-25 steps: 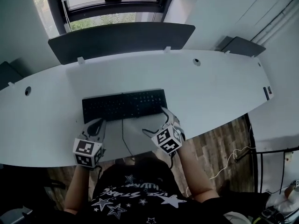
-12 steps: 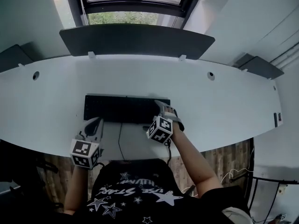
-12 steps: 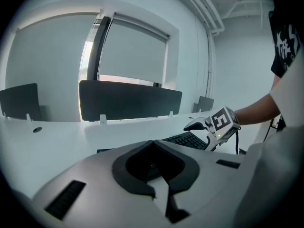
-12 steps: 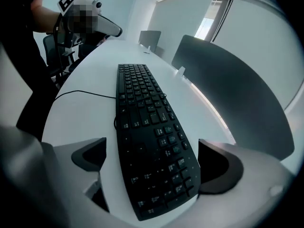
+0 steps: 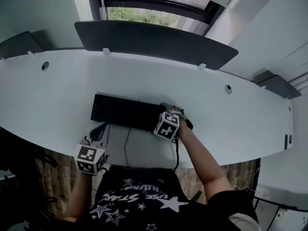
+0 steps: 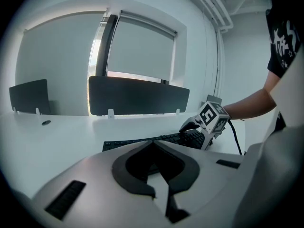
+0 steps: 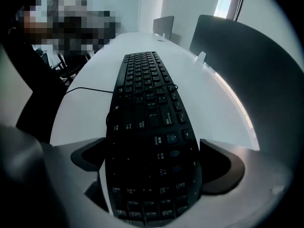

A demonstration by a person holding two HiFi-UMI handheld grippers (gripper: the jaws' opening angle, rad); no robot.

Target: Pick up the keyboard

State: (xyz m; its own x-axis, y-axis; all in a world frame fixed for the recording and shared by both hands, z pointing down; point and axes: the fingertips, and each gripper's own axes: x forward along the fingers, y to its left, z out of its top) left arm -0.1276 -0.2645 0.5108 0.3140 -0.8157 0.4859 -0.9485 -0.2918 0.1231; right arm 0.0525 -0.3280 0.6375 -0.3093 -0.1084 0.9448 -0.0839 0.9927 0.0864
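A black keyboard [image 5: 122,112] lies flat on the white desk [image 5: 57,90], its cable [image 5: 126,146] running back over the front edge. My right gripper [image 5: 168,114] points steeply down over the keyboard's right end. In the right gripper view its jaws stand wide, one on each long side of the keyboard [image 7: 147,113], with white desk showing between the pads and the keyboard's edges. My left gripper [image 5: 98,129] hovers at the desk's front edge, just short of the keyboard's left part. Its jaws [image 6: 153,144] are shut with nothing between them, facing the keyboard [image 6: 123,144].
A dark divider panel [image 5: 154,40] stands along the desk's far edge below a window. Smaller panels sit at the far left [image 5: 19,42] and far right [image 5: 272,83]. Cable holes [image 5: 44,66] dot the desktop. My torso is close to the front edge.
My right gripper has come forward and down from the desk's front onto the keyboard's right end, turning and spreading its jaws over it. The left gripper has hardly moved.
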